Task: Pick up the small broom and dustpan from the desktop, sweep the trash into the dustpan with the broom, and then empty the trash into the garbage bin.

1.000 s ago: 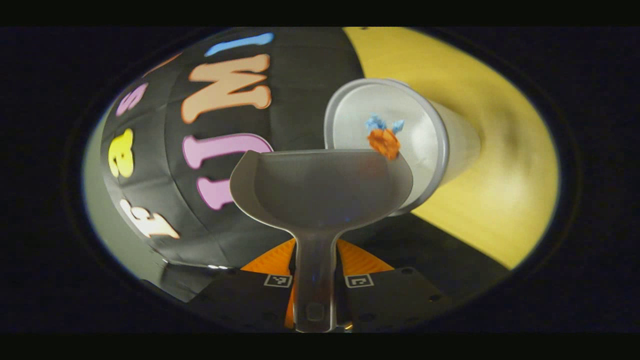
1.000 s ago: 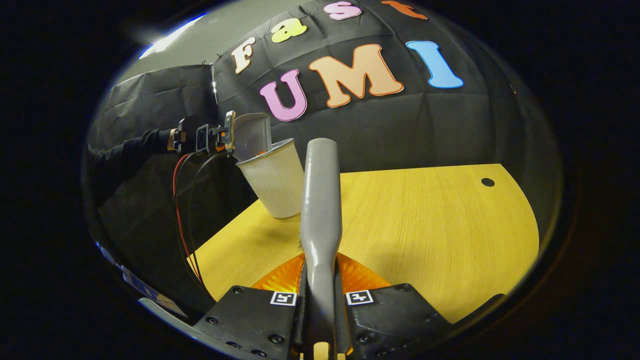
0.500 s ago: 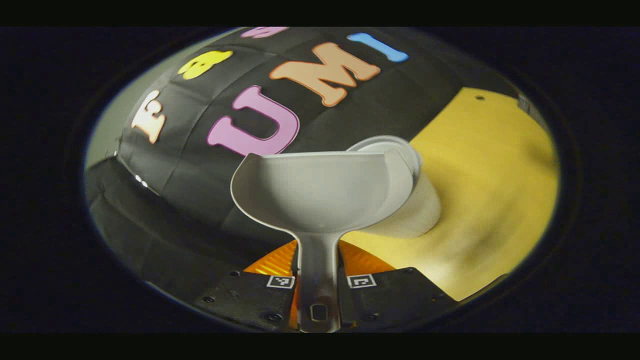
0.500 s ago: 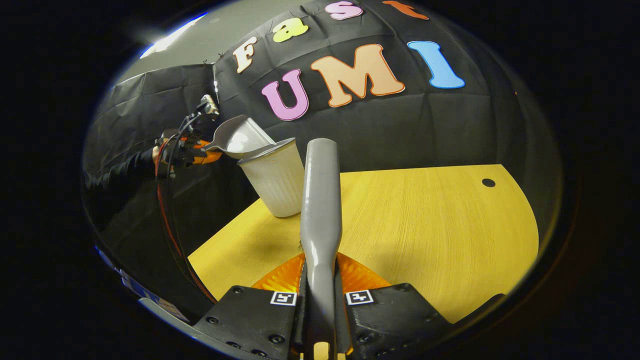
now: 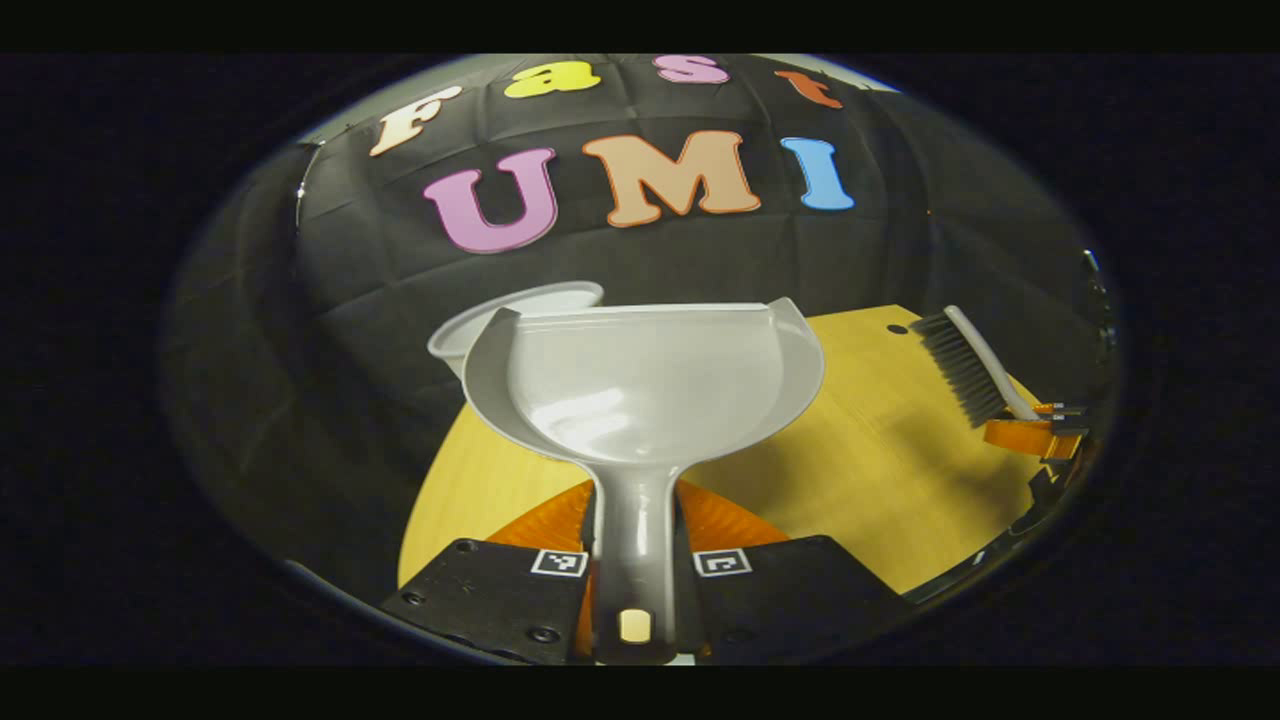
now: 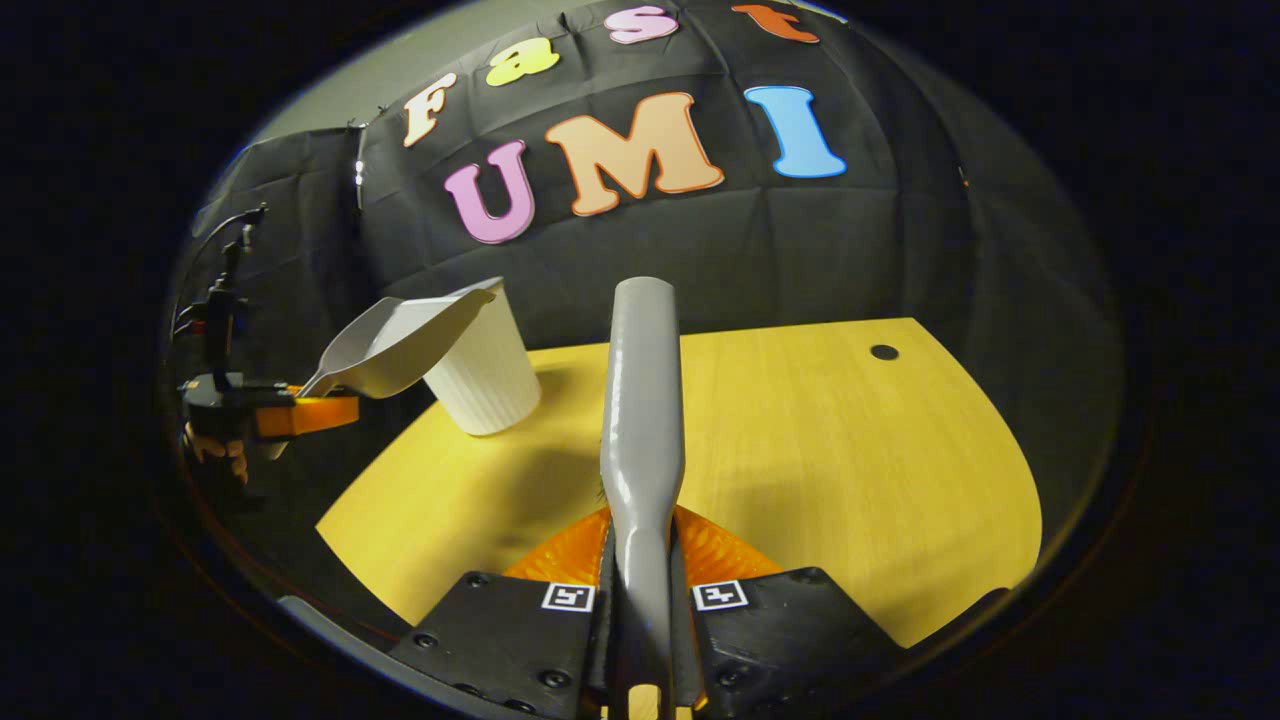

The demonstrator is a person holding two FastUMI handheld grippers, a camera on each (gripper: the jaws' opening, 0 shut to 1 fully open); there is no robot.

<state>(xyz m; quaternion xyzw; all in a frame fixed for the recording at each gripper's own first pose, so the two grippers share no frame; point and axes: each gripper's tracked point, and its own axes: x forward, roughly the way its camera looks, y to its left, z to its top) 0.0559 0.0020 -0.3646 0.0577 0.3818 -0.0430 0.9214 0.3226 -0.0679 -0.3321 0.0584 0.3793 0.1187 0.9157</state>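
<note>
In the left gripper view the left gripper (image 5: 634, 560) clamps the handle of the dustpan (image 5: 640, 385) between both fingers; the pan's scoop opens upward at the centre of the view, its inside bare and glossy. Behind the pan's rim at about 11 o'clock shows the lip of the garbage bin (image 5: 515, 305) — a pale cup-shaped bin standing on the yellow desktop (image 5: 880, 470). At 3 o'clock, well apart from the pan, the broom (image 5: 965, 365) hangs over the desktop with its dark bristles turned toward the table, its handle running down into the right gripper (image 5: 1035, 432).

In the right gripper view the right gripper (image 6: 640, 590) holds the broom's handle (image 6: 640, 400) tight between both fingers; the handle stands straight up toward 12 o'clock. At 9 o'clock the left gripper (image 6: 300, 412) carries the dustpan (image 6: 400, 345) tilted — its front edge raised against the upper wall of the garbage bin (image 6: 485, 380), which stands upright near the desktop's (image 6: 820, 450) far left corner; whether pan and bin touch cannot be told. A hand (image 6: 215, 445) grips the left gripper from below.
</note>
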